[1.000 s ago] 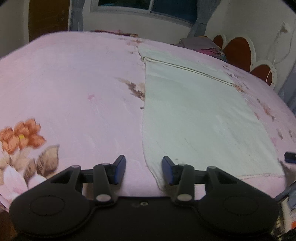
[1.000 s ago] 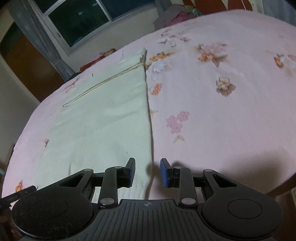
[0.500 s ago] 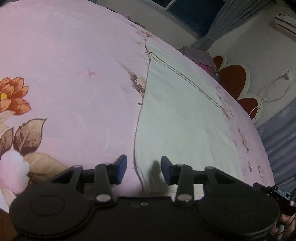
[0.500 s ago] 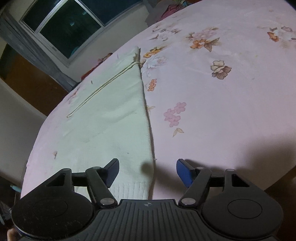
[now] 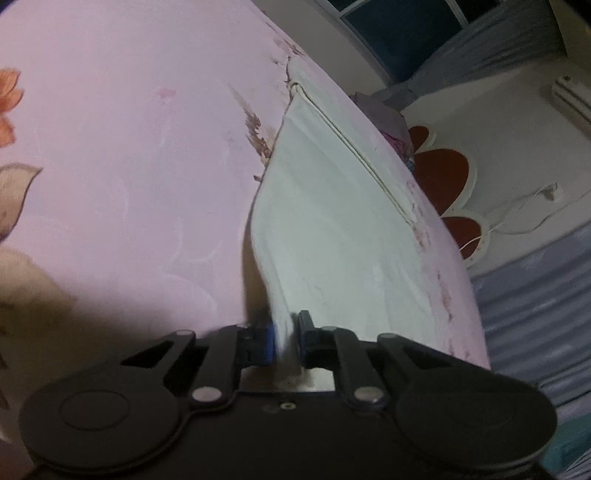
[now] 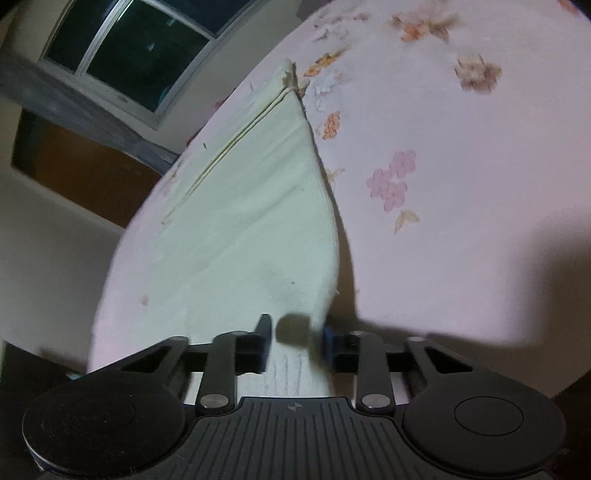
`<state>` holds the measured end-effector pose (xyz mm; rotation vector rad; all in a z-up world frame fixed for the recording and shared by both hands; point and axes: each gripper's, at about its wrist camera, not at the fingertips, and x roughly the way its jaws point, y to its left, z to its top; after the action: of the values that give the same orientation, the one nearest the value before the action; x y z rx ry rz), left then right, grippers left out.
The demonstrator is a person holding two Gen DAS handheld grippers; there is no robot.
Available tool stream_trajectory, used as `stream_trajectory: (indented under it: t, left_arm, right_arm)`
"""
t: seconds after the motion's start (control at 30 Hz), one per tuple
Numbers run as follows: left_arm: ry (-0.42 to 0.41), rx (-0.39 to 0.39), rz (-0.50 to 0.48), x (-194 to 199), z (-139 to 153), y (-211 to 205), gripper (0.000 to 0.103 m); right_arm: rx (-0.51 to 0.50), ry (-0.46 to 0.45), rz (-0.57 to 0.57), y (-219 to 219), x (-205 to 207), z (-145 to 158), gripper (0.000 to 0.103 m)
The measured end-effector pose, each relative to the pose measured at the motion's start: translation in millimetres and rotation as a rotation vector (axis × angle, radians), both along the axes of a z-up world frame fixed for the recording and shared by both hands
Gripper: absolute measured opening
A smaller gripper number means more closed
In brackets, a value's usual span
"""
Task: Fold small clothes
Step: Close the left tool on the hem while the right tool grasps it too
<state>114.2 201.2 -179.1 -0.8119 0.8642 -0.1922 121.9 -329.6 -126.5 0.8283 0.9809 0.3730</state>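
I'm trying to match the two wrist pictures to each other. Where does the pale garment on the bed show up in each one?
Left wrist: the pale garment runs from the bottom centre up to the right, its near corner between the closing left gripper.
Right wrist: the garment fills the centre-left, its near corner between the closing right gripper.
Shared landmark: the window beyond the pink bedspread.

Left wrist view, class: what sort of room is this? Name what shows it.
Most likely a bedroom: a pink floral bedspread under the pale garment, a scalloped headboard, a curtained window.
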Motion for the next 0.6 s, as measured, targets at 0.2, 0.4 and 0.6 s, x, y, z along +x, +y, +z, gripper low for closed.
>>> stream_trajectory:
  t: [0.2, 0.4, 0.6]
  left_arm:
    - [0.0, -0.003, 0.012, -3, -2, 4, 0.008]
    - [-0.061, 0.035, 0.026, -7, 10, -1, 0.005]
    - [-0.046, 0.157, 0.044, -1, 19, -2, 0.005]
  right_arm:
    - [0.034, 0.015, 0.002, -3, 4, -4, 0.022]
    - [-0.045, -0.027, 0.052, 6, 6, 3, 0.002]
    - [-0.032, -0.138, 0.05, -6, 9, 29, 0.002]
